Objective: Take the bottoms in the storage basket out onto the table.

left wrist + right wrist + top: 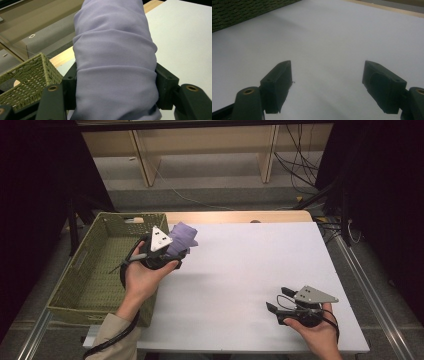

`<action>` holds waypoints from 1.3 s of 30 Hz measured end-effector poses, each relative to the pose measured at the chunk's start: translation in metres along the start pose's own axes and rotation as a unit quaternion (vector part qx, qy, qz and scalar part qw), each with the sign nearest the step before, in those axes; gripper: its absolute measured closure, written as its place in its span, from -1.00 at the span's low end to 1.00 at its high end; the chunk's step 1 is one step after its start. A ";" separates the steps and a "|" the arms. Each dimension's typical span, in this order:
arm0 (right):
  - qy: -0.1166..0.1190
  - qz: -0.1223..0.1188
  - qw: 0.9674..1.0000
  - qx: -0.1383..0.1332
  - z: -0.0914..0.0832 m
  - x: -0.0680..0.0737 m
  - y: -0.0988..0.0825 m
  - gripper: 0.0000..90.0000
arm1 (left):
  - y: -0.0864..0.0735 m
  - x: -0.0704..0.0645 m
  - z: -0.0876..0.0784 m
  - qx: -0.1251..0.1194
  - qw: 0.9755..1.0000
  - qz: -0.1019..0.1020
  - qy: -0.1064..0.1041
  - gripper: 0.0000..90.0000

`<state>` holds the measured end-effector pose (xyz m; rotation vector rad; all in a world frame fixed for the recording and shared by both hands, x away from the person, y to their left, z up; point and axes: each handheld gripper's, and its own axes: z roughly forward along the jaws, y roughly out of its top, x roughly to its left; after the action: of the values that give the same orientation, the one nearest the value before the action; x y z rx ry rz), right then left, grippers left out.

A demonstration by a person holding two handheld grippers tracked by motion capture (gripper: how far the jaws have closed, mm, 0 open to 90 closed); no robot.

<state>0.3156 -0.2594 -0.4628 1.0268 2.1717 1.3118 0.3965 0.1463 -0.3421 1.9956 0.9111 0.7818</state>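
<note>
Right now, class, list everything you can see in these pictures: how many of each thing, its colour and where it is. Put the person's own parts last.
rolled cloth: one, lilac, clamped between the left gripper's jaws, held above the table by the basket's right wall.
basket: one, olive green, woven, at the table's left edge.
table: one, white top with a wooden strip along the far edge.
shelf unit: one, pale wood, on the floor beyond the table.
cables: several, black, on the floor at far right.
left gripper: one, black, in the left hand.
right gripper: one, black, jaws open, low over the table's near right, in the right hand.
</note>
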 end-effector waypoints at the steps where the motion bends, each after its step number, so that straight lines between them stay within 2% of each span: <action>1: 0.000 0.000 1.000 0.000 0.000 0.000 0.000 -0.45 | 0.000 -0.001 0.001 -0.001 1.000 -0.001 -0.001 -0.17; 36: 0.000 -0.001 1.000 0.000 0.000 0.000 0.000 -0.45 | -0.002 -0.036 0.018 0.017 0.999 0.031 -0.039 -0.17; 39: 0.000 -0.001 1.000 0.001 0.000 0.000 0.000 -0.45 | -0.003 -0.039 0.020 0.016 0.999 0.028 -0.042 -0.17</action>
<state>0.3153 -0.2598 -0.4626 1.0247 2.1741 1.3087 0.3894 0.1083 -0.3619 2.0729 0.8269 0.7128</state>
